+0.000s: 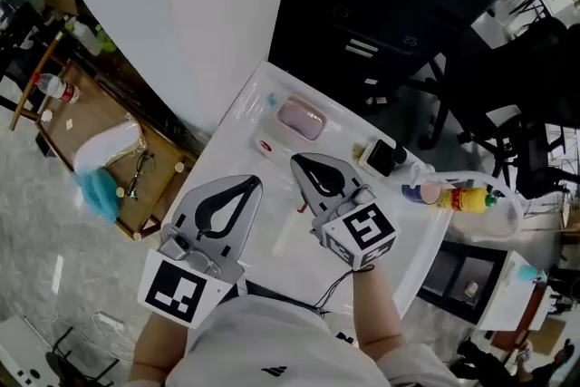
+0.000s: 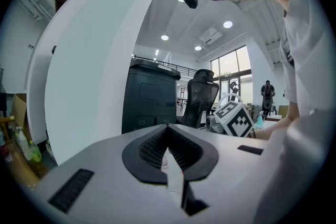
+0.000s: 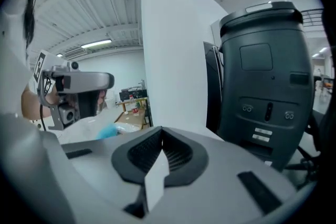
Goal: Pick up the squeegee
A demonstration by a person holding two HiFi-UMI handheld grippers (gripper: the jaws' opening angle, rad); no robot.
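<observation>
Squeegee first: in the head view I cannot pick it out for sure among the small things on the white table [image 1: 237,118]; it may lie under the claws. A pink box [image 1: 302,118] sits near the far edge, and a black block [image 1: 381,157] sits further right along that edge. Bottles [image 1: 453,195] crowd the right corner, apparently parked clear of the working middle. The left claw [image 1: 256,181] and right claw [image 1: 295,159] hover side by side over the near half, tips pressed together and gripping nothing. This looks like a ready pose before any reach. The only print is the black-and-white square markers on their cubes; the bottle labels are too small to read.

In the left gripper view, the left claw is held level, tips touching, with nothing between. It aims at a dark cabinet [image 2: 149,99] and a chair [image 2: 202,94], not the table. No writing is readable.

In the right gripper view, the right claw is likewise closed and empty, facing the cabinet, whose labels are illegible.
</observation>
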